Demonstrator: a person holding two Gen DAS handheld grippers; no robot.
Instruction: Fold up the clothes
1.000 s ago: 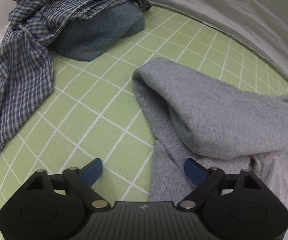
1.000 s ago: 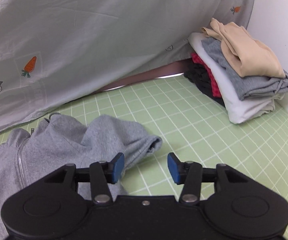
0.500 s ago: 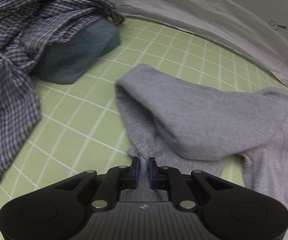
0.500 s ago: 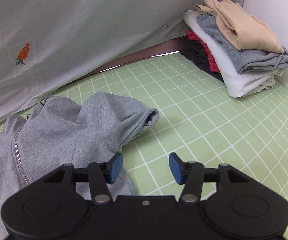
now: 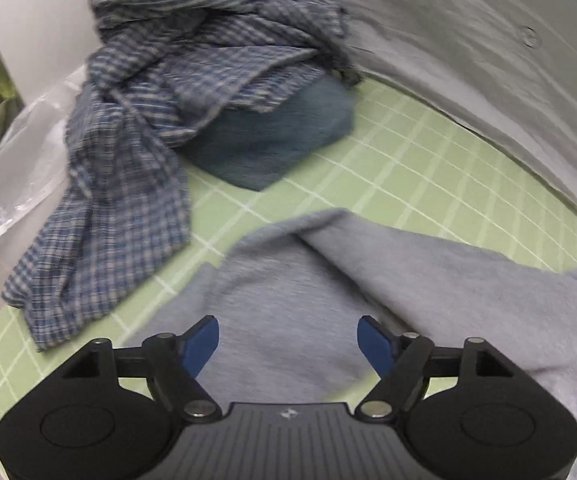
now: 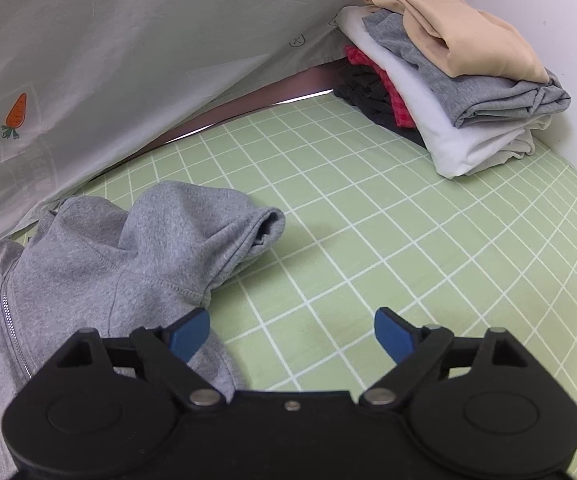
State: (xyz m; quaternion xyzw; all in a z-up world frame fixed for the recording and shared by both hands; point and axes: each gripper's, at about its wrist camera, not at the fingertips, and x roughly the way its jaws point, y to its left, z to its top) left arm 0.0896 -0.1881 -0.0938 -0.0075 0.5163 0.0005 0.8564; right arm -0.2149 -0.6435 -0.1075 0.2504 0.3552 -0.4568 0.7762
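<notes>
Green grid-lined mat (image 6: 428, 240) covers the table; a pale grey sheet (image 6: 128, 60) printed with small carrots hangs along the far edge, white wall at the right.

Surroundings, right wrist view: a stack of folded clothes (image 6: 456, 92) sits in the far right corner against the wall, beige piece on top, grey and white beneath, red and black at the bottom left. Well apart from the hoodie, open mat between.

Left wrist view: a crumpled blue plaid shirt (image 5: 136, 152) heaped at the far left, draped over a dark blue-grey folded garment (image 5: 280, 140) and trailing toward the near left edge. Clear plastic (image 5: 20, 160) lies at the left beside the shirt. This view is motion-blurred.

Task item: grey zip hoodie (image 6: 100, 264) lies rumpled on the mat, near left in the right view, zipper running down its left part, one sleeve cuff bunched and pointing right. In the left view the hoodie (image 5: 368, 280) fills the near centre and right, a sleeve lying diagonally across it.

Left claw (image 5: 288, 346): jaws spread wide, holding nothing, hovering directly over hoodie fabric.

Right claw (image 6: 292, 334): jaws spread wide, empty; left blue fingertip over the hoodie's near edge, right fingertip over bare mat.
</notes>
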